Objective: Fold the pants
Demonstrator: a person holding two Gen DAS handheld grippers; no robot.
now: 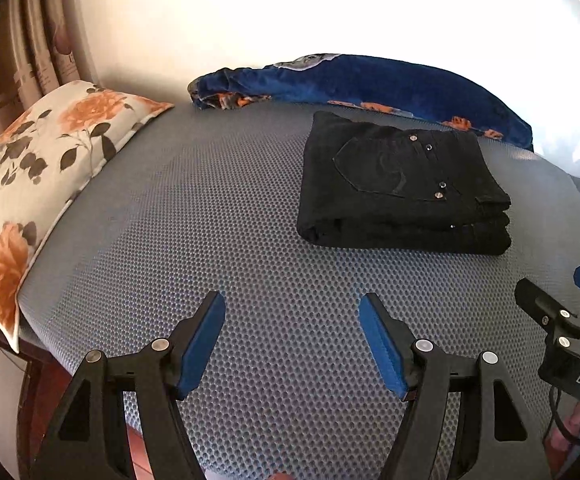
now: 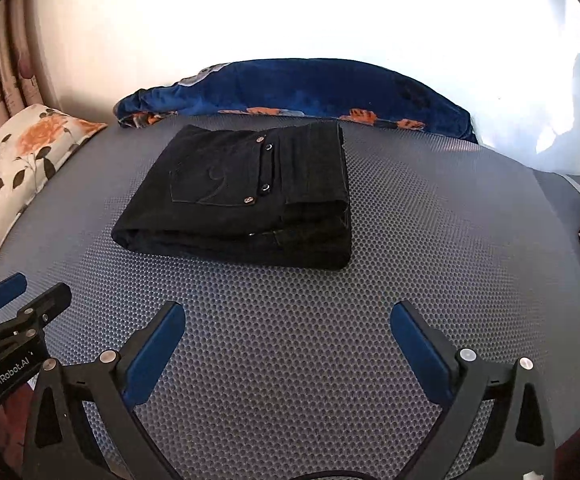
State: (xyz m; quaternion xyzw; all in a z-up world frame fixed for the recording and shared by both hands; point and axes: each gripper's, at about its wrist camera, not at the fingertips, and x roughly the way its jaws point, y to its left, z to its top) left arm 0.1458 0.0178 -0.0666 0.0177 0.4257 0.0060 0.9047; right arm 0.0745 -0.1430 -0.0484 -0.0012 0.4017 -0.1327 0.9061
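pants (image 2: 246,196) folded flat, long axis sideways, pocket up; left gripper (image 1: 291,316) and right gripper (image 2: 288,326) spread, empty.

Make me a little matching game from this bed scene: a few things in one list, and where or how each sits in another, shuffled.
Things:
1. black pants
2. flowered pillow
3. blue blanket
4. left hand-held gripper

Places or states:
A. bunched along the far edge of the mattress
B. open, holding nothing
C. folded into a neat stack
D. leaning at the left edge

Pairs: 1-C, 2-D, 3-A, 4-B
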